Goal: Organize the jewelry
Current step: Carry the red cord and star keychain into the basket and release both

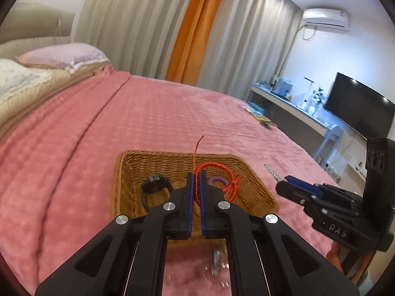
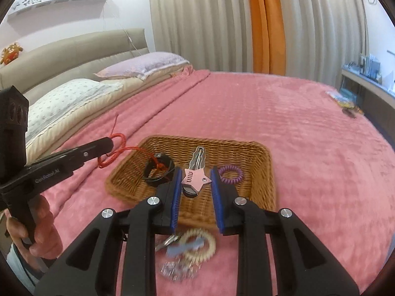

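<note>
**Red cord and pink clip both lifted over the basket, drop still to do**

Red braided cord bracelet [image 1: 217,180] is pinched between the pressed-together pads of the left gripper [image 1: 196,187]; its loop hangs beyond the tips, over the rectangular woven wicker basket [image 1: 128,172] at lower centre of the left view. In the right view the right gripper [image 2: 195,187] is part spread and clamps a pink star-shaped hair clip with a long silver tail [image 2: 196,176] by its star end, tail pointing away, also above the basket.

My read: both are in the carry-and-drop step.

- Left: bring the tips further over the basket floor before opening; the loose tail sticks up and the loop could snag the pads or drape over the near rim.
- Right: lower first, then release, so the clip lands flat, not on the black ring-shaped band [image 2: 159,171] at basket left or the purple spiral hair tie [image 2: 230,172] at basket right.

Room: basket middle is free. Pink quilted bedspread [image 2: 271,113] is open all round. The grippers sit close, left one at left edge of the right view; stagger the drops. A pile of cream coil tie, clips and clear bits [image 2: 187,251] lies below the near rim, still unsorted.
</note>
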Demonstrator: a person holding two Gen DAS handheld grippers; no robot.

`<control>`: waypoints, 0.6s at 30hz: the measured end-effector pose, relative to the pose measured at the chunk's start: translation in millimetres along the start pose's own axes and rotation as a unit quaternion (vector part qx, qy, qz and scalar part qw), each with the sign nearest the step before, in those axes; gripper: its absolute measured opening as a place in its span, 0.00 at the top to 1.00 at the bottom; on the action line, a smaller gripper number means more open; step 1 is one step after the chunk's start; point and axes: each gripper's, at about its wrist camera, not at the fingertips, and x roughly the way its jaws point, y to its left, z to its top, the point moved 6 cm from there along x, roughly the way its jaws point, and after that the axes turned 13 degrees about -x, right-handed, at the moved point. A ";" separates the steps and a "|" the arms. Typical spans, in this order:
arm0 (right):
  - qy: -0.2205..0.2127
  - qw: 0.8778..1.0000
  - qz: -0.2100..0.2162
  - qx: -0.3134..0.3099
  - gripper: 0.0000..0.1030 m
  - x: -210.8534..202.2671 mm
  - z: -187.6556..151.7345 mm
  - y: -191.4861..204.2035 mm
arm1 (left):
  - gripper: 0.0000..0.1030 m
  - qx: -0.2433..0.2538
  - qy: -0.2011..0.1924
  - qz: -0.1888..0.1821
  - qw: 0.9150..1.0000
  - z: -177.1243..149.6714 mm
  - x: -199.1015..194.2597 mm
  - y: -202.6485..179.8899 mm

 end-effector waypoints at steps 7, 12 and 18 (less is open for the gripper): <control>0.047 0.998 0.009 0.028 0.80 69.7 -11.2 -18.4 | 0.98 0.000 0.033 0.024 0.999 -12.9 54.7 14.3; 0.072 0.997 0.013 0.035 0.80 93.9 -27.0 -23.7 | 0.98 0.006 0.059 0.043 0.997 -24.7 74.1 24.1; 0.089 0.995 0.012 0.035 0.80 102.7 -35.1 -22.5 | 0.97 0.002 0.079 0.053 0.995 -33.3 85.1 31.2</control>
